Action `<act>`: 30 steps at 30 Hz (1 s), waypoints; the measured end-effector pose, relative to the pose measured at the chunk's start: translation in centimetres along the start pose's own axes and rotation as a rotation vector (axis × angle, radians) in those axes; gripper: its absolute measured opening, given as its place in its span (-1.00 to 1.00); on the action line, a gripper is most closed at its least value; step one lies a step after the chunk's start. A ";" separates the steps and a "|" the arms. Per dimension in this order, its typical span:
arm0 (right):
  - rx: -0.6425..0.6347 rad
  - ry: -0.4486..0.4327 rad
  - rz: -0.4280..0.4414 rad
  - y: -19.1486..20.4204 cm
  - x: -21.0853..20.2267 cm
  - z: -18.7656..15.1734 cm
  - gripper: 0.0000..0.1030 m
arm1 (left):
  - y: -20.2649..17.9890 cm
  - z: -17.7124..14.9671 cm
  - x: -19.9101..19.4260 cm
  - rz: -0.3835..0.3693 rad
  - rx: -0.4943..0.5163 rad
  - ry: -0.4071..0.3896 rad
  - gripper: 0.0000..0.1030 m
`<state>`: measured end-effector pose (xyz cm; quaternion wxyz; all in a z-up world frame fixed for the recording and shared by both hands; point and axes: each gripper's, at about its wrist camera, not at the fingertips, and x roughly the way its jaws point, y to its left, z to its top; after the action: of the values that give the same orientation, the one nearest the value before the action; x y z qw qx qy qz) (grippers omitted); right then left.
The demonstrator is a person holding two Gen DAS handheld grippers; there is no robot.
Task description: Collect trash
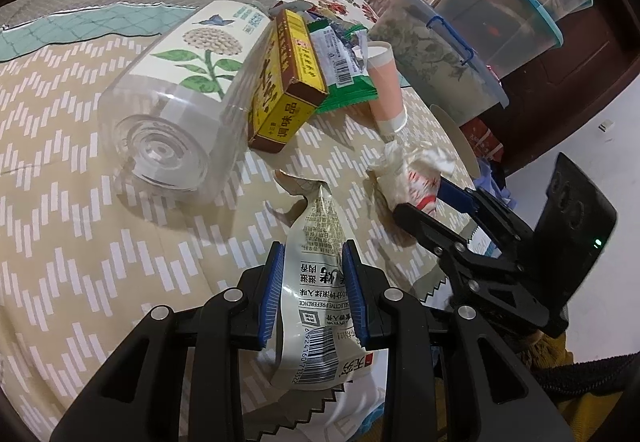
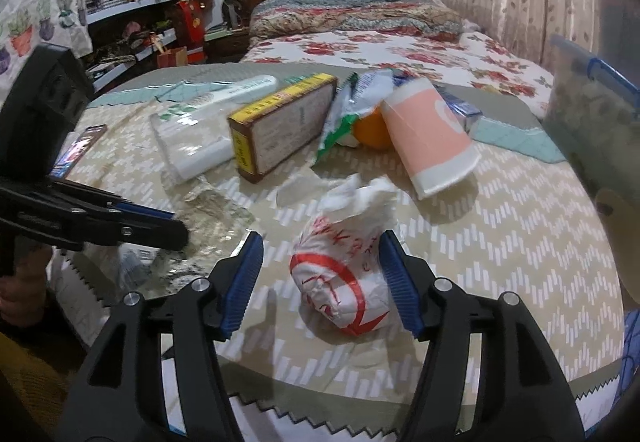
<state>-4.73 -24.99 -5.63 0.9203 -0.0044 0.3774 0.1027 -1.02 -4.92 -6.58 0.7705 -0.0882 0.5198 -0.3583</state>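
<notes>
My left gripper (image 1: pixel 312 288) has its blue pads on both sides of a torn cream snack wrapper (image 1: pixel 320 282) with a barcode, gripping it at the table's near edge. My right gripper (image 2: pixel 320 278) is open around a crumpled white paper wrapper with red print (image 2: pixel 344 278), which lies on the table between the fingers; it also shows in the left wrist view (image 1: pixel 408 178). Further back lie a clear plastic jar (image 1: pixel 176 98), a yellow seasoning box (image 1: pixel 284 90), a green-white packet (image 1: pixel 340 62) and a pink paper cup (image 2: pixel 432 138), all on their sides.
The round table (image 2: pixel 520 242) has a beige zigzag cloth under glass. An orange (image 2: pixel 370 132) lies behind the cup. A lidded plastic bin (image 1: pixel 440 54) and stacked tubs (image 1: pixel 516 10) stand at the right. A phone (image 2: pixel 80 146) lies at the left. A bed (image 2: pixel 380 42) is behind.
</notes>
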 end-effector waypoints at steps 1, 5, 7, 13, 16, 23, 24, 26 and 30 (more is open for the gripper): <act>0.012 0.009 -0.003 -0.3 0.2 -0.1 0.22 | -0.2 0.1 0.1 0.004 0.002 -0.002 -0.44; 0.027 0.027 -0.019 -0.8 0.8 -0.3 0.21 | -0.7 0.3 0.6 0.011 0.003 0.008 -0.24; 0.016 0.032 -0.030 -0.6 1.0 -0.4 -0.01 | -0.8 0.5 0.8 0.005 0.002 0.009 -0.16; 0.014 0.029 -0.067 -0.7 0.7 -0.4 -0.40 | -1.9 1.0 1.3 0.044 0.032 -0.001 0.10; 0.032 0.003 -0.001 -0.4 -0.6 -0.2 -0.41 | -2.5 1.0 1.6 0.079 0.062 -0.004 0.10; -0.021 0.041 0.115 2.5 -0.6 -1.0 -0.41 | -2.6 1.0 2.5 0.063 0.073 0.011 -0.49; -0.022 0.043 0.114 2.7 -0.4 -1.1 -0.41 | -2.6 0.9 2.4 0.067 0.076 0.008 -0.49; -0.028 0.037 0.111 3.2 -0.2 -1.0 -0.40 | -2.4 0.7 2.2 0.079 0.077 -0.004 -0.50; -0.024 0.028 0.101 3.3 -0.3 -0.9 -0.41 | -1.2 0.6 1.5 0.077 0.036 -0.022 -0.50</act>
<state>-6.17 -21.86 -5.86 0.9084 0.0021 0.3889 0.1537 -0.79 -6.94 -6.83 0.7909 -0.0582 0.5075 -0.3369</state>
